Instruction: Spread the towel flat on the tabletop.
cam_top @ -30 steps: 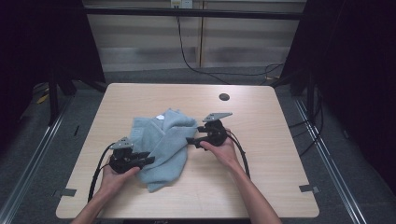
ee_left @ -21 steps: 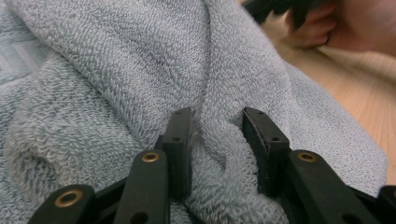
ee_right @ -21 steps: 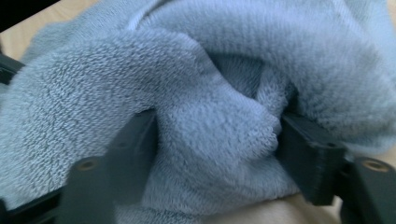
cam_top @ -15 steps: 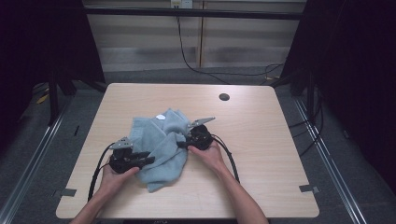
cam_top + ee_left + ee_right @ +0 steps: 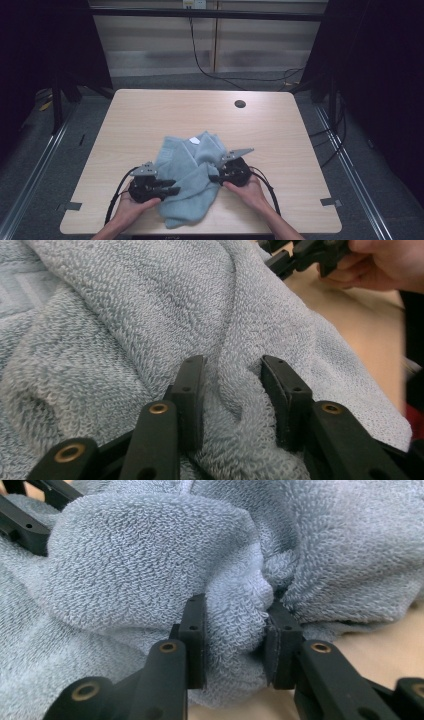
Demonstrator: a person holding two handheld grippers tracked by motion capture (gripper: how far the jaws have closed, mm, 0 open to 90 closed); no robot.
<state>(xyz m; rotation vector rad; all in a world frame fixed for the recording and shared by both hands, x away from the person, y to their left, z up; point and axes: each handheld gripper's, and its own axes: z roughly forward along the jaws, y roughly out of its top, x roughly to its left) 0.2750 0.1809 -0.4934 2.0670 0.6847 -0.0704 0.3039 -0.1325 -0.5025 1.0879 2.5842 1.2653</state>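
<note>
A light blue-grey terry towel (image 5: 189, 170) lies crumpled on the wooden table (image 5: 150, 120), toward its front edge. My left gripper (image 5: 175, 189) is at the towel's left side. In the left gripper view (image 5: 232, 385) its pads press a raised fold of towel (image 5: 125, 315). My right gripper (image 5: 214, 176) is at the towel's right side. Its jaws have just been closing, and in the right gripper view (image 5: 235, 630) they pinch a thick bunch of towel (image 5: 140, 555). The two grippers point at each other across the cloth.
A dark round hole (image 5: 240, 104) sits in the table near its back edge. A small white tag (image 5: 194, 141) shows on the towel. Bare wood lies behind and to both sides of the towel. Cables (image 5: 210, 70) run over the floor beyond the table.
My right gripper has moved left and nearer to the person and closed on the towel's right side. The left gripper has slid a little toward the front edge. The towel is bunched closer to the front.
</note>
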